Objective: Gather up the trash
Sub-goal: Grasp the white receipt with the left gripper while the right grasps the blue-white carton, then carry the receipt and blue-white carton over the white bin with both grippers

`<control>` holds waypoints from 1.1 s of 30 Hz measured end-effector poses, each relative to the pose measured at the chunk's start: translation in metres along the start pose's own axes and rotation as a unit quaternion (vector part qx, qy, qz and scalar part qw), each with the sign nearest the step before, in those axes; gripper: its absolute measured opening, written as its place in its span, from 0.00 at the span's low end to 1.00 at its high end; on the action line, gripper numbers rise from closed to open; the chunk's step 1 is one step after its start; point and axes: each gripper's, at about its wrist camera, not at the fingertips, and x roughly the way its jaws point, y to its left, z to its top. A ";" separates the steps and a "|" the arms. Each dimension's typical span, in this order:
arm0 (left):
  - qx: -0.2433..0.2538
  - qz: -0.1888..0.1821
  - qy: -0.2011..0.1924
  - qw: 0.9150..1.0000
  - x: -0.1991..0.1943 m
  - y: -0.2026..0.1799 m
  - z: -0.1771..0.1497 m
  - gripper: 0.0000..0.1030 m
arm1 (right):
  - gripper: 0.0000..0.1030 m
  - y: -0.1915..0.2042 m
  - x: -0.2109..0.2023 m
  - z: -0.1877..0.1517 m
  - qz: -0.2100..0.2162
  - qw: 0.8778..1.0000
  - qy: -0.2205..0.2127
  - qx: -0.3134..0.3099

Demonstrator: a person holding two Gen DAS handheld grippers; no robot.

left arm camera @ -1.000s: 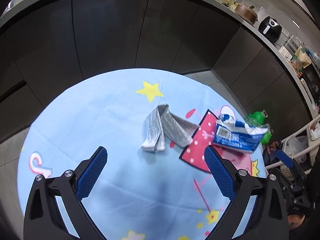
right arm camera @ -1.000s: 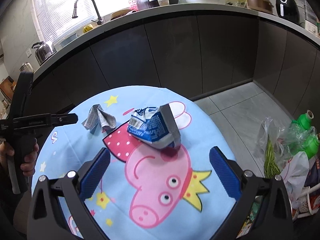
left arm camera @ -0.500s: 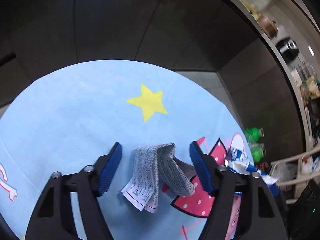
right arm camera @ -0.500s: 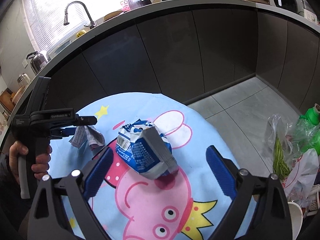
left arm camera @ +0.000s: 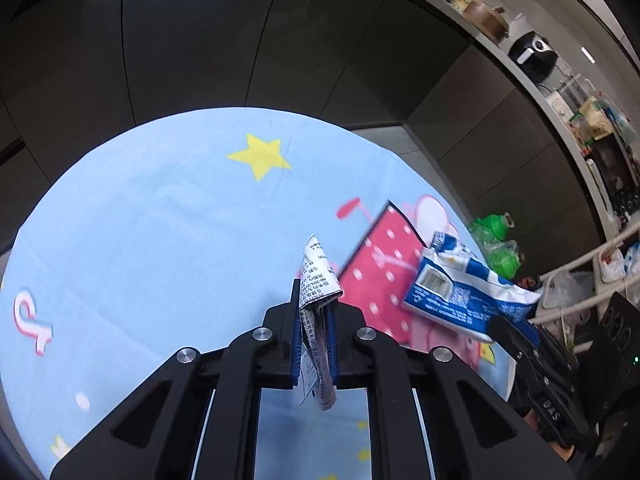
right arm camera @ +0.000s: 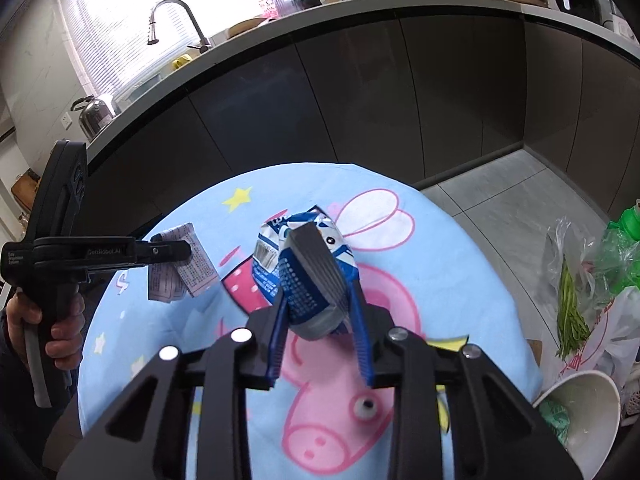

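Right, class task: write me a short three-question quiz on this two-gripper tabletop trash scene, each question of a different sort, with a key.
1. True or false: the left gripper is shut on the folded white printed paper.
2. Multiple choice: what does the right gripper hold? A) a green plastic bottle B) the crushed blue-and-white carton C) a steel kettle
3. Fill in: both items are held above the light blue cartoon-print ____.

Key
1. True: the blue pads clamp the paper, after the jaws have just been closing.
2. B: the carton sits pinched between the pads, the jaws having just closed on it.
3. Tablecloth.
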 end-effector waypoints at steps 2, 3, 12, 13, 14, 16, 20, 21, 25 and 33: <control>0.013 -0.003 -0.002 1.000 -0.013 -0.005 -0.017 0.09 | 0.26 0.008 -0.014 -0.011 0.004 1.000 -0.008 -0.002; 0.018 -0.007 -0.003 1.000 -0.019 -0.007 -0.025 0.09 | 0.25 0.011 -0.022 -0.018 0.005 1.000 -0.011 -0.001; 0.050 -0.018 -0.006 0.999 -0.066 -0.027 -0.116 0.09 | 0.24 0.038 -0.087 -0.085 -0.007 0.999 -0.029 0.017; 0.053 -0.015 -0.006 0.998 -0.069 -0.030 -0.125 0.09 | 0.24 0.040 -0.094 -0.093 -0.013 0.999 -0.030 0.019; 0.056 -0.013 -0.007 0.998 -0.072 -0.032 -0.131 0.09 | 0.24 0.043 -0.100 -0.099 -0.016 0.999 -0.032 0.020; 0.065 -0.009 -0.007 0.998 -0.078 -0.039 -0.142 0.09 | 0.24 0.046 -0.114 -0.112 -0.019 0.999 -0.037 0.023; 0.083 -0.007 -0.004 0.996 -0.087 -0.056 -0.162 0.09 | 0.24 0.045 -0.134 -0.129 -0.032 0.998 -0.040 0.025; 0.088 -0.006 -0.005 0.996 -0.088 -0.060 -0.165 0.09 | 0.24 0.045 -0.138 -0.130 -0.037 0.998 -0.043 0.024; 0.112 -0.015 -0.006 0.994 -0.093 -0.083 -0.174 0.09 | 0.24 0.038 -0.158 -0.139 -0.052 0.997 -0.055 0.032; 0.164 -0.031 0.000 0.986 -0.090 -0.134 -0.182 0.09 | 0.24 0.011 -0.187 -0.149 -0.077 0.991 -0.082 0.068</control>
